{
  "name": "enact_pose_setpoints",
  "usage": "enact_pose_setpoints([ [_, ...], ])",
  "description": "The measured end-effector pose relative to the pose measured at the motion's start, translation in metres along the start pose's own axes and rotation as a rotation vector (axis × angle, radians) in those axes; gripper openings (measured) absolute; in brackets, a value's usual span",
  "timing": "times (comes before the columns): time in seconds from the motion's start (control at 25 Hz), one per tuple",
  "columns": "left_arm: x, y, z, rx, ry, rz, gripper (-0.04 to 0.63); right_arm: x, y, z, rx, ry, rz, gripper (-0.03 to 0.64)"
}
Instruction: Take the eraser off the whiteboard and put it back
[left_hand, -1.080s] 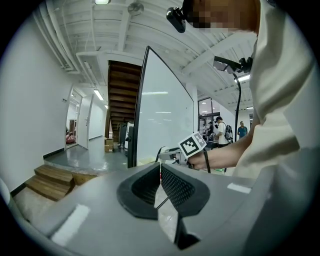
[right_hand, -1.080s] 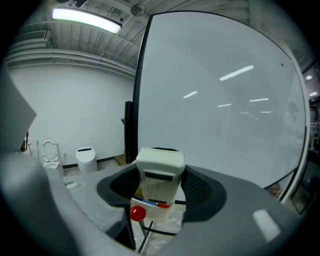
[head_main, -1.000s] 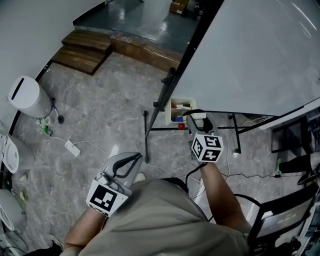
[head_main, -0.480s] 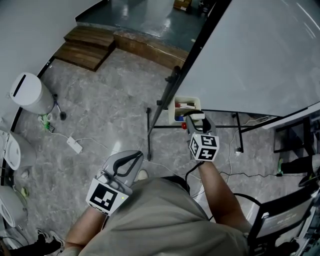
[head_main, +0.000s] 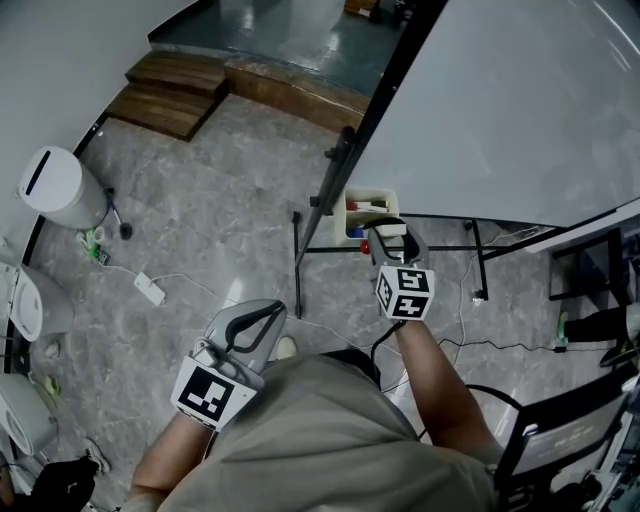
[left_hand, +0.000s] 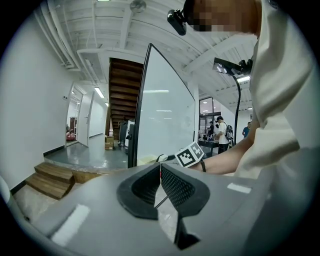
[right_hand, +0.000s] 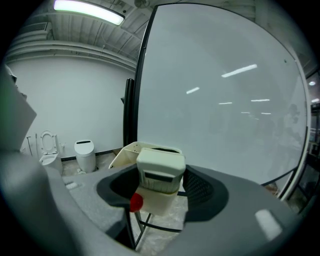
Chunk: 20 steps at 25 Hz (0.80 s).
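At lower left, the left claw (head_main: 265, 316) stays closed and empty by the body. At centre, the right claw (head_main: 391, 238) grips the eraser (right_hand: 159, 172), clear of the whiteboard (head_main: 520, 110), and has sunk slightly toward the tray (head_main: 372, 196) below it. Removal looks done; the return remains.

- Even, bright indoor light; ceiling strip light (right_hand: 89, 12) glares overhead.
- Streak reflections cross the whiteboard (right_hand: 225, 100).
- Fisheye bending and dark corners; near foreground soft.
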<state>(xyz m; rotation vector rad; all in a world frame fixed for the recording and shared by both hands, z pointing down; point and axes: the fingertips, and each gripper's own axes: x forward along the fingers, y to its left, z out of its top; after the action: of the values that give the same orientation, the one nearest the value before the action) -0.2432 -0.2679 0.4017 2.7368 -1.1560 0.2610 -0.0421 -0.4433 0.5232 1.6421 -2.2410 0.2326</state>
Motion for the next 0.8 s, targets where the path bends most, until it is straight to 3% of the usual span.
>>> enact_pose_setpoints([
  [0.36,0.000,-0.013,0.001,-0.008,-0.002,-0.008,0.012,-0.032,0.001,0.013,-0.027,-0.034,0.014,0.269],
  [0.56,0.003,-0.020,-0.004,-0.033,-0.008,-0.018,0.012,-0.079,0.003,0.024,-0.126,-0.053,0.015,0.269],
  [0.8,0.020,-0.042,-0.010,-0.048,-0.016,-0.062,0.012,-0.141,-0.001,0.021,-0.115,-0.035,0.051,0.268],
])
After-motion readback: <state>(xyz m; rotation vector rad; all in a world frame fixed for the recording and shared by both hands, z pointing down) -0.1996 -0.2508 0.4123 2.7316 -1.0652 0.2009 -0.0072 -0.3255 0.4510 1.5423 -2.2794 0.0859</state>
